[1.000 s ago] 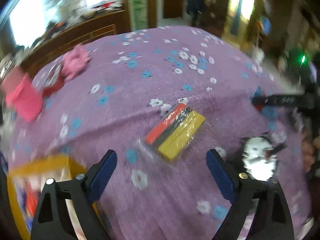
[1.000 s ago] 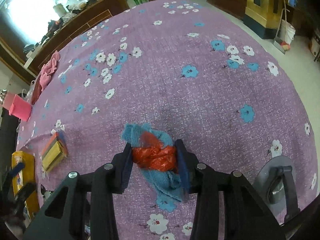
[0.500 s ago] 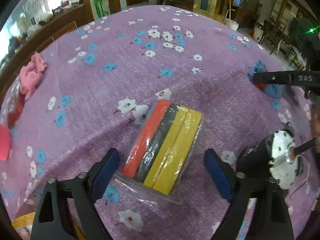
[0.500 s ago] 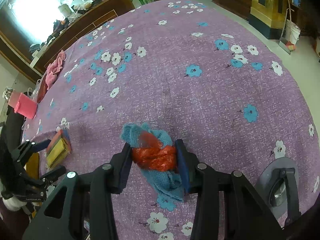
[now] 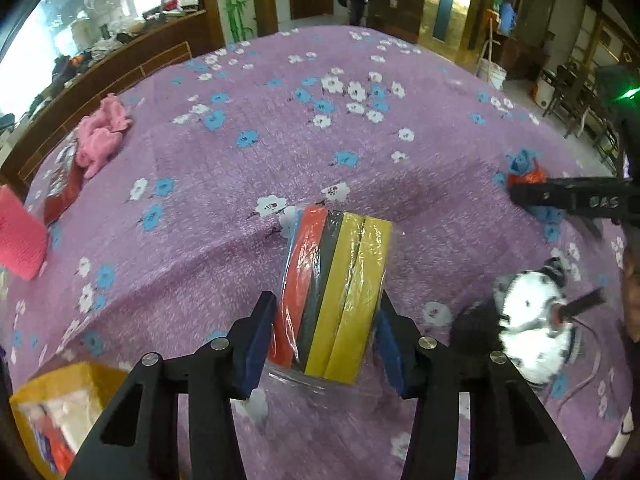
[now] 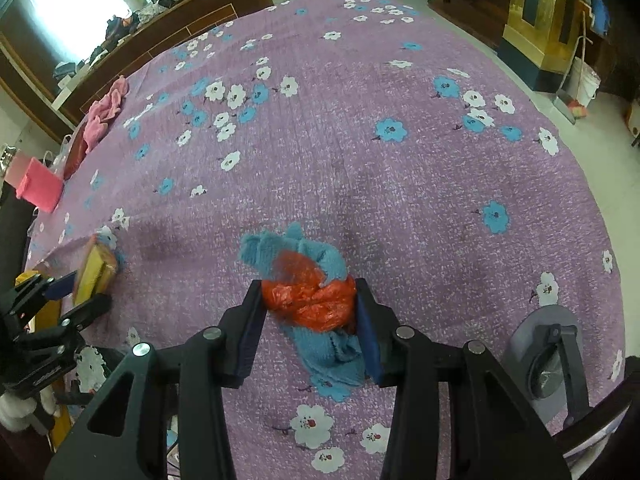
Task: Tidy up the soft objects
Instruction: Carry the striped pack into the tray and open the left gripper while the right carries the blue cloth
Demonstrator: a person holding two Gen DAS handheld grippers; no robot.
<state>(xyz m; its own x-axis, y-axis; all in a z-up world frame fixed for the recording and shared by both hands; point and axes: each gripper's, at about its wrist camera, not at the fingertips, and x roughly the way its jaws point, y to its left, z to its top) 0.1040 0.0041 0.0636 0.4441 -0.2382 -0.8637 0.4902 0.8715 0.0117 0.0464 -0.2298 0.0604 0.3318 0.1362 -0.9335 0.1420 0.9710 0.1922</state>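
Here, left gripper (image 5: 326,344) closed around the sponge pack (image 5: 334,292), blue pads pressed to its red side and its yellow side. Pack wrapped in clear film, striped red, black and yellow, lying on the purple flowered cloth (image 5: 248,184) near centre, long axis toward 12 o'clock. Seen from the right wrist, the same pack (image 6: 94,272) at 9 o'clock, near the cloth's edge, held in the left gripper (image 6: 76,294).

Right gripper (image 6: 310,316) clamped on the bundle (image 6: 310,300): blue towelling around crumpled orange plastic, resting on the cloth just below centre, blue ends spilling toward 11 and 6 o'clock. From the left wrist, that bundle (image 5: 524,172) out at 3 o'clock, well apart from the pack, with the right gripper (image 5: 520,196) against it.

Pink towel (image 5: 100,136) heaped at 10 o'clock near the far edge, a red packet (image 5: 62,196) just beside it. Pink knit (image 5: 18,236) at 9 o'clock. Yellow box (image 5: 60,380) at 7 o'clock, contents blurred.
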